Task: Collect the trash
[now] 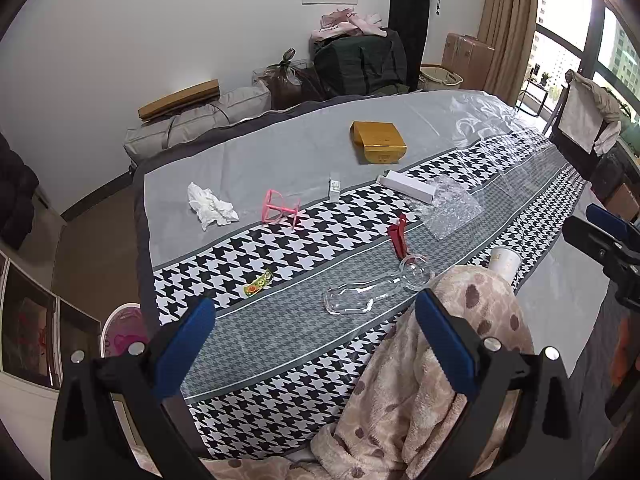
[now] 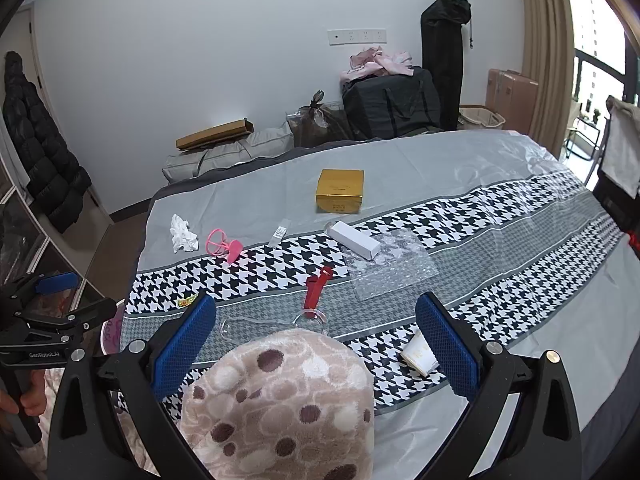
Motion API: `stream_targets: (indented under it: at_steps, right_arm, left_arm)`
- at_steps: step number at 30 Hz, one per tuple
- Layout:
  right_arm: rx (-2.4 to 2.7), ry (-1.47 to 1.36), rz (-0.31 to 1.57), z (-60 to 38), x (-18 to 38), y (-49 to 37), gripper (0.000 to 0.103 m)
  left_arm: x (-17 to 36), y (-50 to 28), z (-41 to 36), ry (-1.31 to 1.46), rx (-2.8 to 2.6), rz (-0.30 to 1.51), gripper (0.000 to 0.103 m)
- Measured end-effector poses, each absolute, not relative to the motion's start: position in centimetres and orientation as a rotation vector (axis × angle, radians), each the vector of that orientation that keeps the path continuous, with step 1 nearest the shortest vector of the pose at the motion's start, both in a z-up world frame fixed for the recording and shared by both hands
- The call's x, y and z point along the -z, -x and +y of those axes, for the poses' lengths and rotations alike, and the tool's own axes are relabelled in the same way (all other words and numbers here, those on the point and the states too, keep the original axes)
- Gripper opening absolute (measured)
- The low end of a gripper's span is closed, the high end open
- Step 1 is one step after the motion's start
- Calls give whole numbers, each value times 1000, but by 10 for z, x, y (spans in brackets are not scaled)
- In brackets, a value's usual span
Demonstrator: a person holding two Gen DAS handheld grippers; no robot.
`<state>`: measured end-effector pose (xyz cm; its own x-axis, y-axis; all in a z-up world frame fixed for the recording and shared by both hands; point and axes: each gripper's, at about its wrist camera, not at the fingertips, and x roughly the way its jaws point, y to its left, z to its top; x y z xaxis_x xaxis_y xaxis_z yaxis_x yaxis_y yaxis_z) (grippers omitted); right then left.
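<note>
Hovering above the near edge of the bed (image 1: 248, 160), the left hand-held gripper (image 1: 316, 344) and right hand-held gripper (image 2: 316, 344) both gape wide, holding nothing. Trash lies scattered on the bedspread: a crumpled tissue (image 1: 210, 205) toward the far left, a candy wrapper (image 1: 258, 282) nearer, bubble wrap (image 2: 390, 268) beside a white box (image 2: 354, 239), and a paper cup (image 2: 418, 354) near the right one's right finger. A spotted fleece blanket (image 2: 280, 400) bulges between its fingers.
</note>
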<state>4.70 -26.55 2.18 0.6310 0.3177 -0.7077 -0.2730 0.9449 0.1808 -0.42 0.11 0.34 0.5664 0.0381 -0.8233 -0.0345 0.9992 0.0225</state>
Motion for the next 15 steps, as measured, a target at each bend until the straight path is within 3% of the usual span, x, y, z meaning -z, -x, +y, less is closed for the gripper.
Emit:
stream_targets:
  at_steps: [15]
  right_arm:
    - [-343, -64, 820, -266, -23, -47, 97]
  left_arm:
    - [-3, 1, 0, -5, -46, 977, 98]
